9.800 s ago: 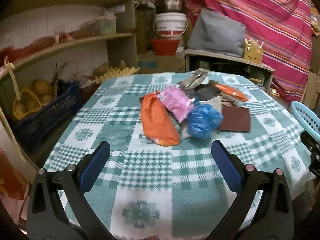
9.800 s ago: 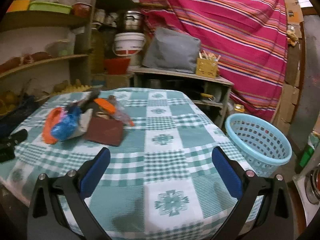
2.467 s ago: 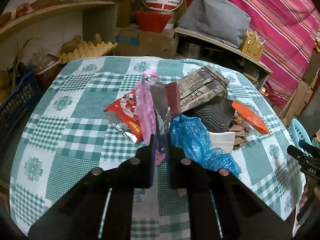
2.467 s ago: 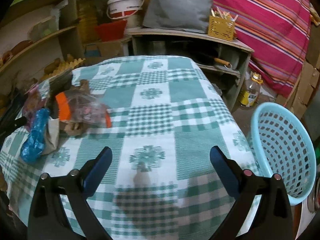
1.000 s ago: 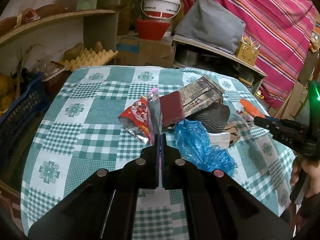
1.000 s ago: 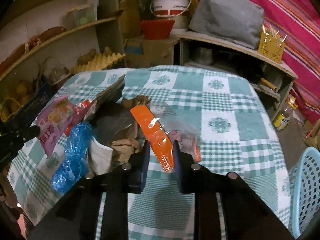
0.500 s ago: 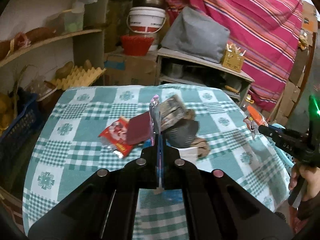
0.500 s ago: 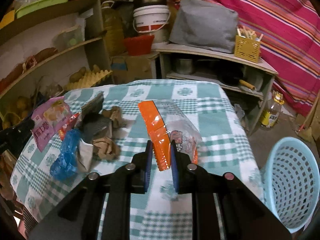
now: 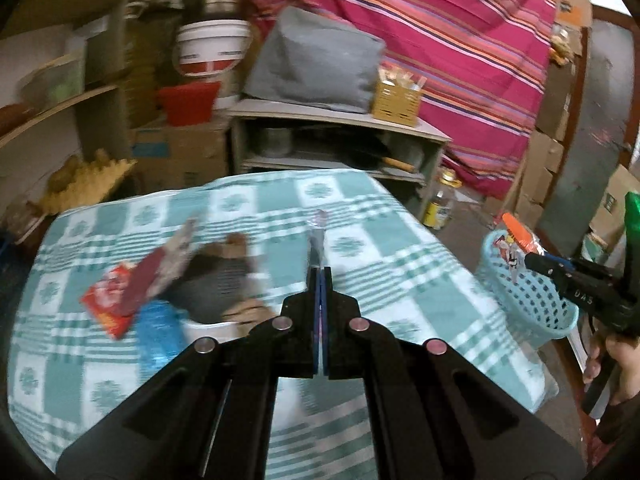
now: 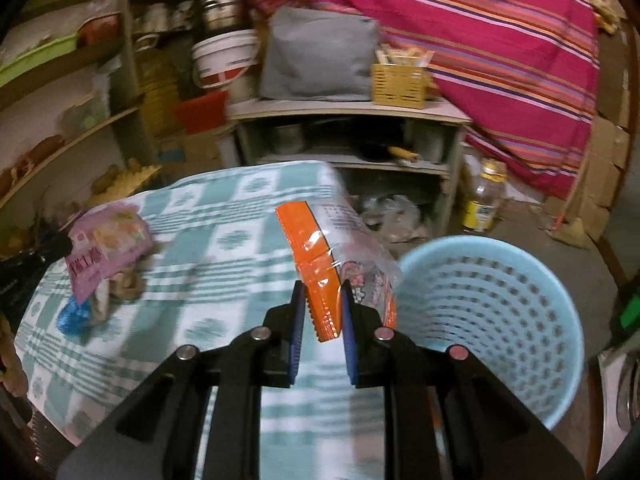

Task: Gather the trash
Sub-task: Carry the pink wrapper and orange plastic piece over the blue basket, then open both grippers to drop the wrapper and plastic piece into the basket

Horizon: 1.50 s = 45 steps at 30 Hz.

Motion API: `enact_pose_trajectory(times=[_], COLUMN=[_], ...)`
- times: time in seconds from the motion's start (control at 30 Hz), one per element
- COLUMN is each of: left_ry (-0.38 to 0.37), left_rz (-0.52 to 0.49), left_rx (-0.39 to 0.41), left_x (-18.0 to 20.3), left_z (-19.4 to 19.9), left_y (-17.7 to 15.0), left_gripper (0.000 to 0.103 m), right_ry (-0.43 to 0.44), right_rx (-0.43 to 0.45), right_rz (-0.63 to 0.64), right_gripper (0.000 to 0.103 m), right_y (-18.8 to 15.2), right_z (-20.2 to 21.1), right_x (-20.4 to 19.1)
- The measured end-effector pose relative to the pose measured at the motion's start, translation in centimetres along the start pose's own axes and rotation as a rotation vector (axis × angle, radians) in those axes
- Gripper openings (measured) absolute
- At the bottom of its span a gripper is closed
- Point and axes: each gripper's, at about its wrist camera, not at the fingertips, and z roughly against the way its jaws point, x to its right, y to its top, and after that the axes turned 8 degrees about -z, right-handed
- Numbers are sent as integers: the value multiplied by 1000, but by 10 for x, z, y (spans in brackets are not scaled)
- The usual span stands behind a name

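Pinching an orange-edged clear wrapper [image 10: 320,276], right hand-held gripper [image 10: 322,312] beside light-blue basket [image 10: 500,320], left hand-held gripper [image 9: 319,280] clamped on pink wrapper [image 10: 104,248].

Black gripper [image 10: 322,296], blue fingers [image 10: 298,312]

Dim indoor light, fisheye views.
Motion blur smears the desk [image 9: 360,216] and shelves; edges bow, corners vignette black.

left gripper [image 9: 320,276] fingers pressed together, right gripper [image 10: 323,300] fingers clamped, both raised
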Motion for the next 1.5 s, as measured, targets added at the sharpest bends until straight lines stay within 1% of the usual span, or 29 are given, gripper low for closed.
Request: enact_pose_trajectory(times=[0.27, 0.33, 0.57, 0.73, 0.87, 0.97, 1.07, 1.13, 1.17, 1.23, 1.3, 1.33, 1.37, 1.4, 1.43, 1.5], left_ry=[-96, -116, -210, -274, -318, -334, -334, -327, -327, -326, -306, -295, -274, -252, -234, -194], left_rz=[-79, -94, -154, -188, -207, -197, -196, -198, -196, -191, -191, -193, -194, -191, -190, -188], left_rx=[-17, -8, 30, 31, 4, -22, -42, -47, -55, -65, -56, -50, -39, -26, -14, 9], left_x=[81, 96, 164, 206, 233, 239, 243, 242, 242, 241, 239, 237, 234, 230, 226, 216], left_z=[-32, -35, -40, -50, -72, -91, -105, -109, -112, -114, -110, -108, -104, -100, -96, -87], left_y=[15, 21, 42, 47, 44, 41, 37, 36, 35, 34, 34, 34, 34, 34, 35, 36], left_gripper=[0, 0, 0, 0, 0, 0, 0, 3, 6, 16, 34, 39, 50, 57, 61, 73], right_ry=[-82, -96, -134, -147, -148, -147, -144, -144, -143, -142, -140, -139, -139, -139, -139, -141], right_rx=[17, 19, 28, 18, 10, 9, 9, 6, 4, 0, -6, -9, -11, -14, -17, -23], right_rz=[-91, -106, -135, -147, -151, -150, -156, -159, -159, -158, -160, -160, -160, -160, -159, -158], right_gripper=[18, 18, 18, 18, 18, 18, 18, 18, 18, 18, 18, 18, 18, 18, 18, 18], right_y=[-2, -2, 0, 0, -1, 0, 2, 2, 1, 0, -1, -2, -2, -3, -3, -5], right_z=[19, 23, 36, 35, 32, 31, 28, 25, 24, 22, 18, 16, 14, 12, 10, 5], right_x=[83, 98, 144, 159, 164, 166, 167, 167, 167, 167, 166, 166, 165, 165, 165, 162])
